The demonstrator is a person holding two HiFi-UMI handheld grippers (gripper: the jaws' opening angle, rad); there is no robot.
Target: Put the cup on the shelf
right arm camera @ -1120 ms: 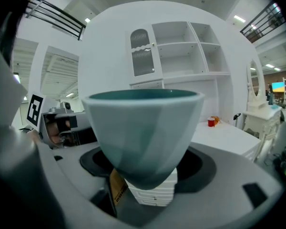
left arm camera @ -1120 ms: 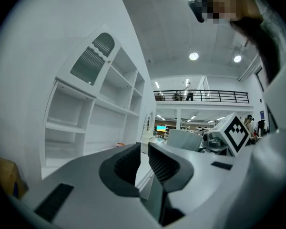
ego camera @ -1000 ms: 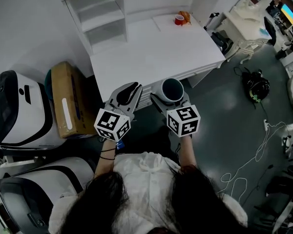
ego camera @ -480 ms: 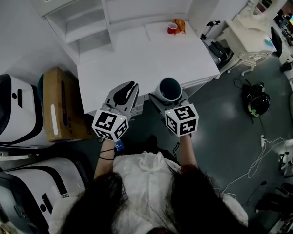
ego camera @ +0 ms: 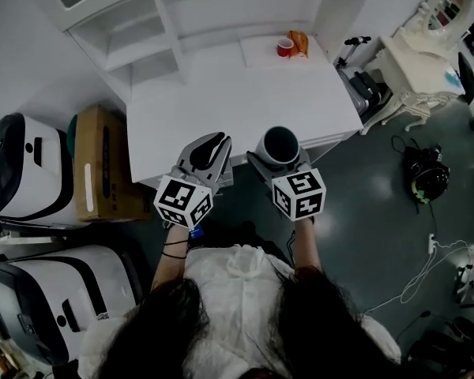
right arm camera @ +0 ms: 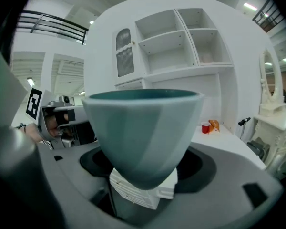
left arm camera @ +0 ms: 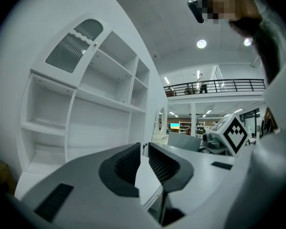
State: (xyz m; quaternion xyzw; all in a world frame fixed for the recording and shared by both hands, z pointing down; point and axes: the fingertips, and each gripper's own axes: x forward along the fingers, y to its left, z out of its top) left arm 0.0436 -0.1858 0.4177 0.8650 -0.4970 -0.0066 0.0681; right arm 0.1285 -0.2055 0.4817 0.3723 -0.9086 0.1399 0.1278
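Observation:
A pale blue-grey cup [right arm camera: 142,132] with a dark inside stands upright between the jaws of my right gripper [right arm camera: 143,168], which is shut on it. In the head view the cup [ego camera: 278,146] hangs just off the front edge of the white desk [ego camera: 221,93]. My left gripper [ego camera: 208,150] is beside it at the same edge, shut with nothing between its jaws [left arm camera: 142,163]. The white shelf unit [ego camera: 142,30] with open compartments stands at the back of the desk, and it fills the background in both gripper views.
A small red cup [ego camera: 285,47] and an orange thing [ego camera: 299,42] sit at the desk's far right. A cardboard box [ego camera: 103,164] and white machines [ego camera: 24,172] stand left of the desk. An ornate white table [ego camera: 426,54] and cables lie on the floor to the right.
The view has shifted slightly; the desk and shelf sit a little differently in frame. Both grippers keep their places at the desk's front edge, the cup still held.

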